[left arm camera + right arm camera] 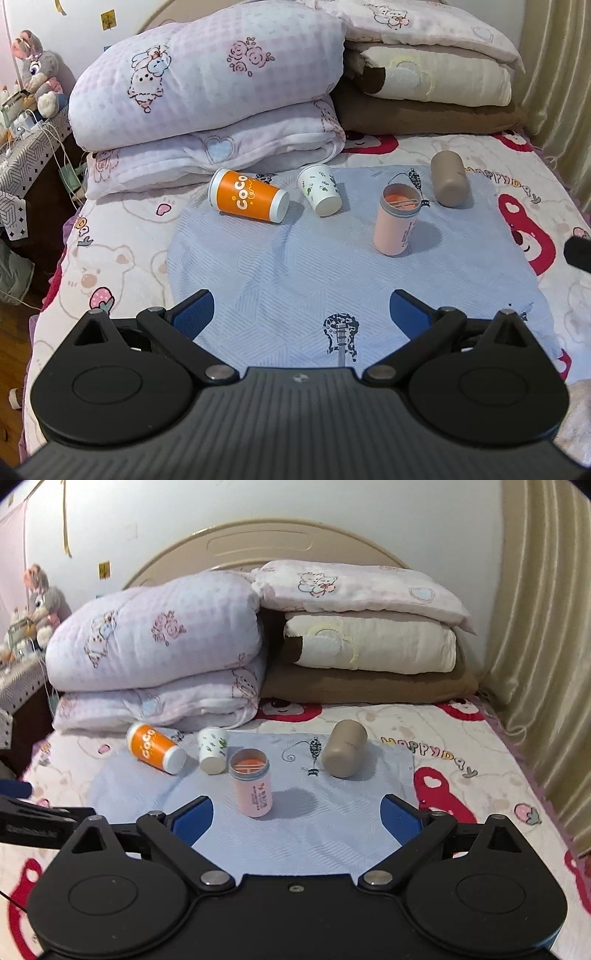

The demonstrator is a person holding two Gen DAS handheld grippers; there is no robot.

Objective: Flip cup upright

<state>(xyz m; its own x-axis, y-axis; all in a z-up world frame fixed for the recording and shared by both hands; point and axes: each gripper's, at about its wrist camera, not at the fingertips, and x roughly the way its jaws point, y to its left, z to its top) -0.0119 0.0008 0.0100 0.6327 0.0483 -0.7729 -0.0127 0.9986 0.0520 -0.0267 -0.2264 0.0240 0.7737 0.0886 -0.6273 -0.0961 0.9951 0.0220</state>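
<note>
On a light blue cloth (pixel 280 266) on the bed, a pink cup (pixel 397 221) stands upright with its mouth open. An orange "CoCo" cup (pixel 248 195), a white leaf-print cup (pixel 320 189) and a taupe cup (pixel 448 178) lie on their sides behind it. My left gripper (pixel 301 314) is open and empty, well short of the cups. My right gripper (pixel 297 814) is open and empty, just in front of the pink cup (pixel 253 782). The orange cup (pixel 155 748), white cup (pixel 212 750) and taupe cup (pixel 344 747) show there too.
Folded pink quilts (pixel 207 96) and stacked pillows (pixel 436 74) line the head of the bed. A cluttered bedside table (pixel 26 147) stands at the left. A curtain (pixel 543 664) hangs at the right. The left gripper's body (pixel 33 823) shows at the right view's left edge.
</note>
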